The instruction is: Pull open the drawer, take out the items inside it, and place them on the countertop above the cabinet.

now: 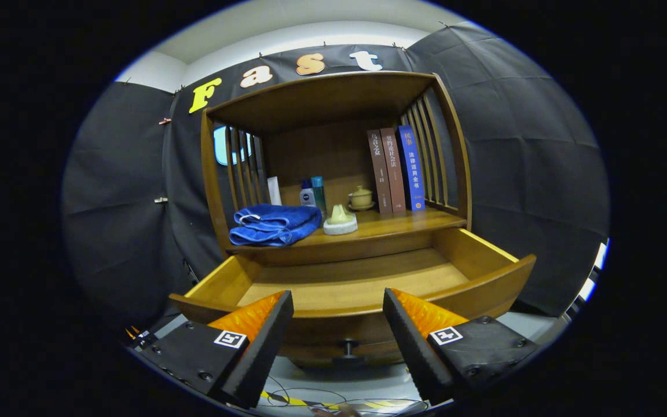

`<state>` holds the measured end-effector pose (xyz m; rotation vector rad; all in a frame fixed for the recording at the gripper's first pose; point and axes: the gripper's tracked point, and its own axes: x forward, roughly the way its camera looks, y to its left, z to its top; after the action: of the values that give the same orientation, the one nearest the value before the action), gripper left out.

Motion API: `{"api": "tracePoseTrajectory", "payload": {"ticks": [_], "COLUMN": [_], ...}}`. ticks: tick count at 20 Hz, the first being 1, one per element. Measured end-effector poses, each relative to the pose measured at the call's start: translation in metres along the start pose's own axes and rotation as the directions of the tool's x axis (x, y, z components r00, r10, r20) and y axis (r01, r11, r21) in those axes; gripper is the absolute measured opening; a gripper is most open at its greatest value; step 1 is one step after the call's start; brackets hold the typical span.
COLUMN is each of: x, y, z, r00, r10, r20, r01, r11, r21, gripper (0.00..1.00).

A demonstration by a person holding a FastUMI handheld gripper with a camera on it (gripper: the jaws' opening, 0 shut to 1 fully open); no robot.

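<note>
Your claw (338, 324) is spread wide and holds nothing, its fingers flanking the knob (347, 346) on the front of the drawer (484, 292). The drawer stands pulled out just ahead, its floor bare between low side walls. Beyond, on the worktop (391, 229), lie a folded blue towel (274, 225), bottles (313, 194), a lidded cup (361, 197) and upright books (396, 169), slatted sides closing it in.

My fingers (338, 324) stand spread apart, holding nothing, just in front of the pulled-out drawer (362, 286), whose knob (347, 347) sits between them. The drawer's wooden floor lies bare. On the worktop (391, 227) above rest a folded blue towel (274, 225), a pale cone-shaped item (340, 220), bottles (313, 194), a lidded cup (361, 197) and three upright books (396, 169).
</note>
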<state>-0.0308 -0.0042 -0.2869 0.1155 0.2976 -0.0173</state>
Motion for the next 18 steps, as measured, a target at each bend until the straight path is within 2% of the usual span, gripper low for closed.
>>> {"api": "tracePoseTrajectory", "payload": {"ticks": [6,12,18], "x": [0.018,0.024,0.069], "y": [-0.006,-0.006,-0.004], "z": [-0.049,-0.043,-0.024], "r00": [0.997,0.998,0.999], "r10": [-0.023,-0.039,-0.042], "r20": [-0.068,-0.047,-0.030], "r01": [0.021,0.038,0.042], "r11": [0.999,0.999,0.999], "r21": [-0.029,-0.033,-0.018], "gripper": [0.99,0.99,0.99]}}
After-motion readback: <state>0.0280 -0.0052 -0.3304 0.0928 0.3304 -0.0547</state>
